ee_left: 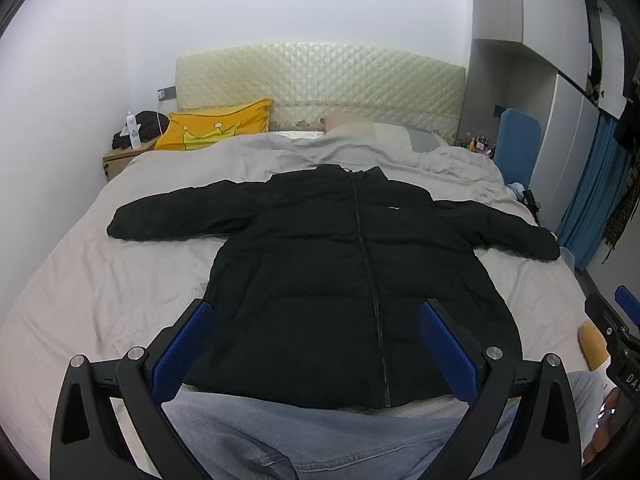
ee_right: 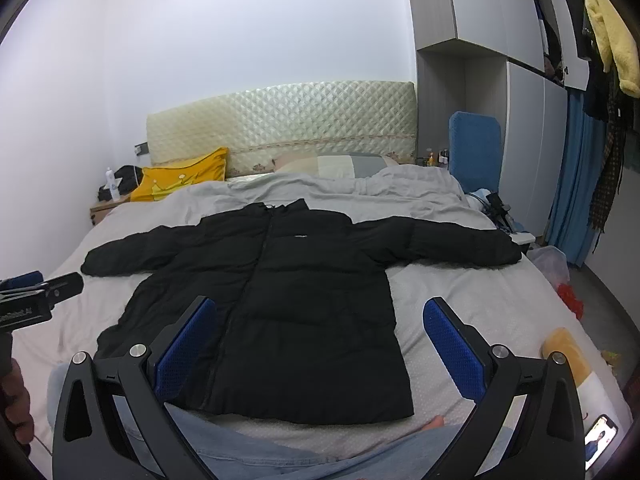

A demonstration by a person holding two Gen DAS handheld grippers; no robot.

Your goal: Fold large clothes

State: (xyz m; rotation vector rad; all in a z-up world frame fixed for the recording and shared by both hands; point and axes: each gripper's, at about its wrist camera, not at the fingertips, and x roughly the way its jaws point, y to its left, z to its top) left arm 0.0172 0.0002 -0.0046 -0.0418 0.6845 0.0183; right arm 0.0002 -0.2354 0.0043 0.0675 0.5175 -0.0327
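A black puffer jacket (ee_left: 344,264) lies flat, front up and zipped, on the bed (ee_left: 100,280), both sleeves spread out sideways, collar toward the headboard. It also shows in the right wrist view (ee_right: 288,304). My left gripper (ee_left: 316,312) is open and empty, held above the jacket's hem near the bed's foot. My right gripper (ee_right: 320,312) is open and empty, above the jacket's lower right side. The right gripper shows at the right edge of the left wrist view (ee_left: 612,320); the left gripper shows at the left edge of the right wrist view (ee_right: 36,292).
A yellow pillow (ee_left: 216,124) and other pillows (ee_left: 372,128) lie against the quilted headboard (ee_left: 320,76). A nightstand (ee_left: 120,160) stands at the left. A blue chair (ee_right: 474,148) and wardrobe (ee_right: 520,120) stand at the right. A phone (ee_right: 600,440) lies on the bed. Jeans-clad legs (ee_left: 320,440) are at the foot.
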